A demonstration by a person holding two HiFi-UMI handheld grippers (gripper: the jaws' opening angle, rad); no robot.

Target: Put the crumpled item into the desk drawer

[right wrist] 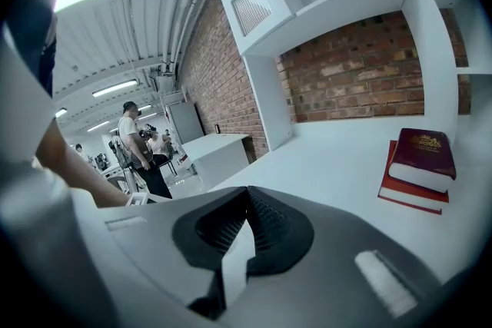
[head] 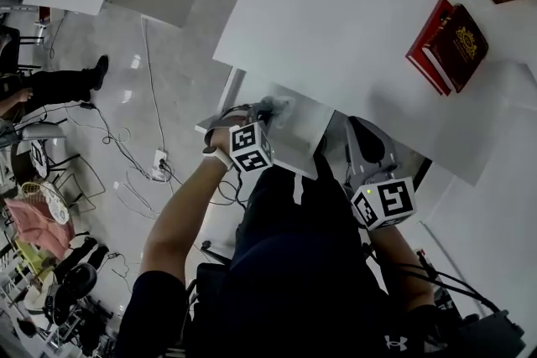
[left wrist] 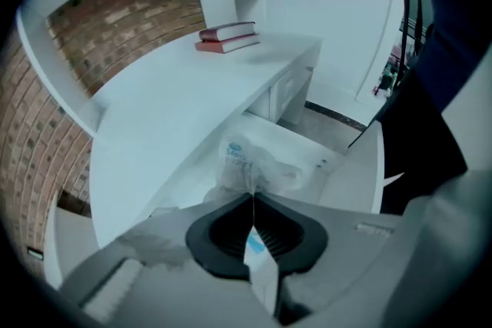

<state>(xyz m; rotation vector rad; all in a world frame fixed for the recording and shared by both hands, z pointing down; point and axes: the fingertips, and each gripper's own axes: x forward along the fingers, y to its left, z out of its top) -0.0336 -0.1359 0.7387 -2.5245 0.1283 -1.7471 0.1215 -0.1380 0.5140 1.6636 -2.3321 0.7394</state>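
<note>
The crumpled item (left wrist: 247, 164), a clear plastic wrapper with blue print, hangs from my left gripper (left wrist: 252, 197), whose jaws are shut on its edge. In the head view the left gripper (head: 267, 111) holds the crumpled item (head: 275, 106) just over the open white desk drawer (head: 300, 138). From the left gripper view the drawer (left wrist: 311, 159) lies directly beyond the wrapper. My right gripper (head: 359, 130) hovers to the right of the drawer at the desk's front edge. Its jaws (right wrist: 246, 194) are shut with nothing between them.
Two red books (head: 449, 42) lie stacked at the far right of the white desk (head: 336, 21); the books (right wrist: 419, 165) also show in the right gripper view. Cables and a power strip (head: 159, 159) lie on the floor at left. Several people (right wrist: 138, 146) stand in the background.
</note>
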